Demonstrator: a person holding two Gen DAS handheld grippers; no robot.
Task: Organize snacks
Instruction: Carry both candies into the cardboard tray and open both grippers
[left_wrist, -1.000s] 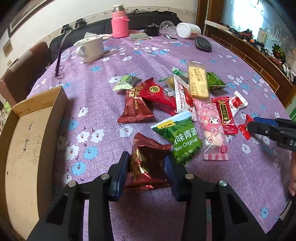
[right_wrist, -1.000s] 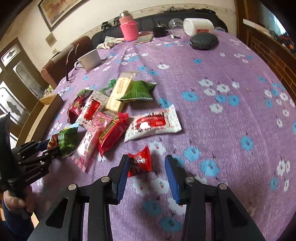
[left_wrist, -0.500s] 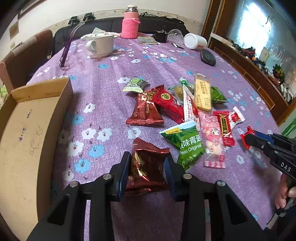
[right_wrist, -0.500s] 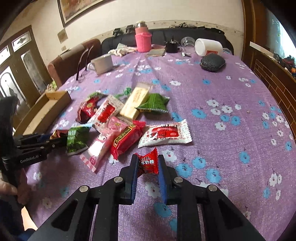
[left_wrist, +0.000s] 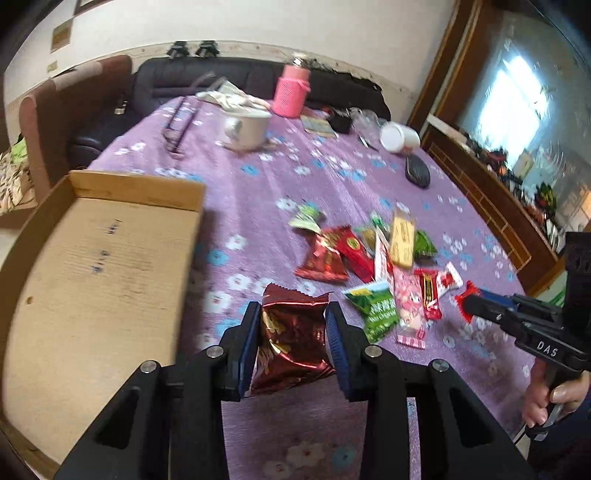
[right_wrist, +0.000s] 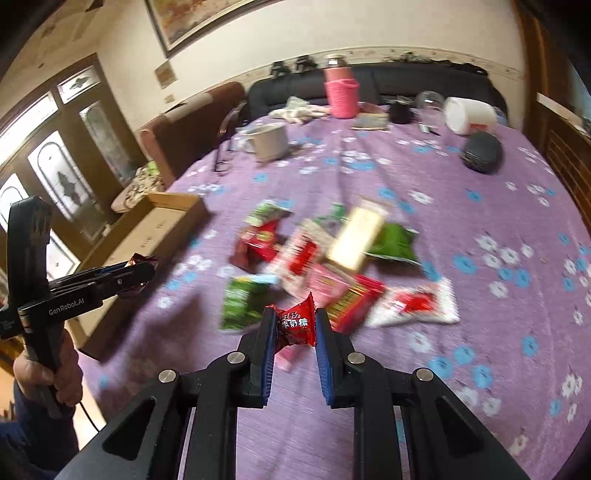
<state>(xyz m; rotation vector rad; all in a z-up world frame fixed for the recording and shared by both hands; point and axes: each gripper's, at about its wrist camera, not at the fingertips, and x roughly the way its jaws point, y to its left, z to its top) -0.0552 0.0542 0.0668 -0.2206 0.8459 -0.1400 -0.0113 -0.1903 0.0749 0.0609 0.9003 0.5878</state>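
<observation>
My left gripper (left_wrist: 291, 332) is shut on a dark red foil snack bag (left_wrist: 291, 336) and holds it above the purple flowered tablecloth (left_wrist: 258, 184), right of the open cardboard box (left_wrist: 92, 266). My right gripper (right_wrist: 295, 325) is shut on a small red candy packet (right_wrist: 295, 323), lifted over the table. The right gripper also shows at the right of the left wrist view (left_wrist: 469, 302); the left gripper shows at the left of the right wrist view (right_wrist: 144, 267). A pile of snack packets (left_wrist: 384, 266) lies mid-table; it shows in the right wrist view too (right_wrist: 332, 258).
A white mug (left_wrist: 245, 127), a pink bottle (left_wrist: 291, 92), a white jar on its side (left_wrist: 399, 136), a black pouch (left_wrist: 417, 173) and a pair of glasses (left_wrist: 177, 129) stand at the far side. A dark sofa (left_wrist: 240, 81) lies behind the table.
Both grippers have lifted their packets off the table. The left one has swung toward the cardboard box. The right one has risen above the pile.
</observation>
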